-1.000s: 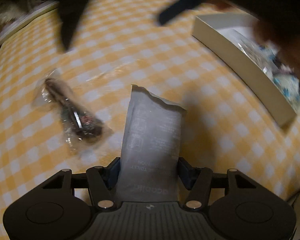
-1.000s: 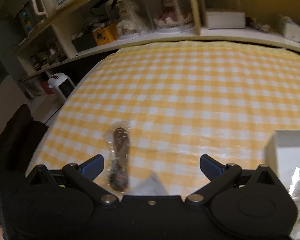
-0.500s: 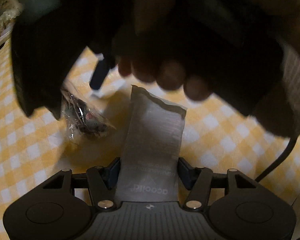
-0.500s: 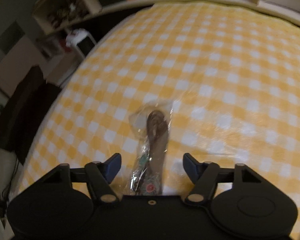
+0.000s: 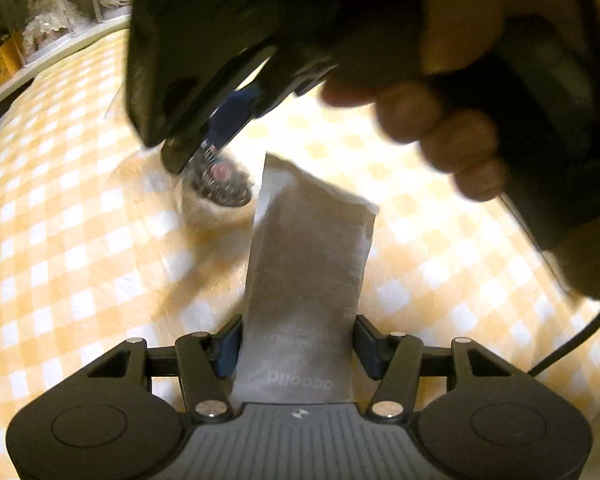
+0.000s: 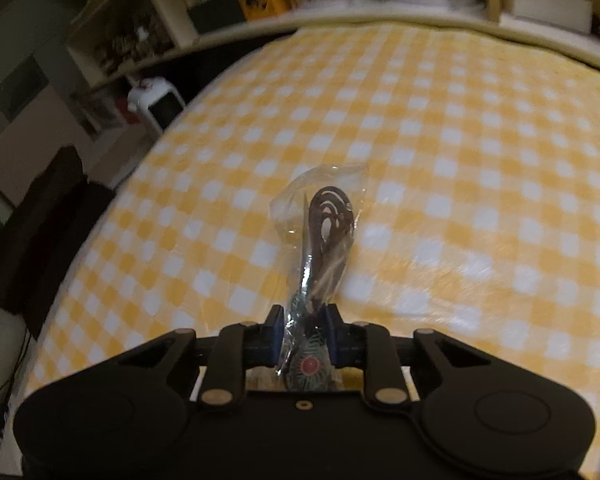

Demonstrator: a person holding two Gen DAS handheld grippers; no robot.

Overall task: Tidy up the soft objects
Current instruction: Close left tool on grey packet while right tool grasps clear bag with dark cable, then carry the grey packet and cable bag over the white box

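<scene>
My left gripper (image 5: 298, 340) is shut on a grey soft packet (image 5: 308, 264) that sticks out forward above the yellow checked tablecloth (image 5: 60, 208). My right gripper (image 6: 305, 334) is shut on a clear plastic bag (image 6: 324, 224) with a brown cord and a small round patterned item inside. In the left wrist view the right gripper (image 5: 216, 128) and the hand holding it fill the top, and the bag's end (image 5: 220, 180) hangs under its fingers, just left of the packet's tip.
Shelves (image 6: 148, 28) with jars and boxes run along the table's far edge. A white appliance (image 6: 158, 100) and a dark chair (image 6: 40, 240) stand off the left edge. A black cable (image 5: 572, 344) trails at the right.
My right gripper has closed on the clear bag, which lay loose between its open fingers before. The left gripper still holds the grey packet, and the right hand now covers more of its view.
</scene>
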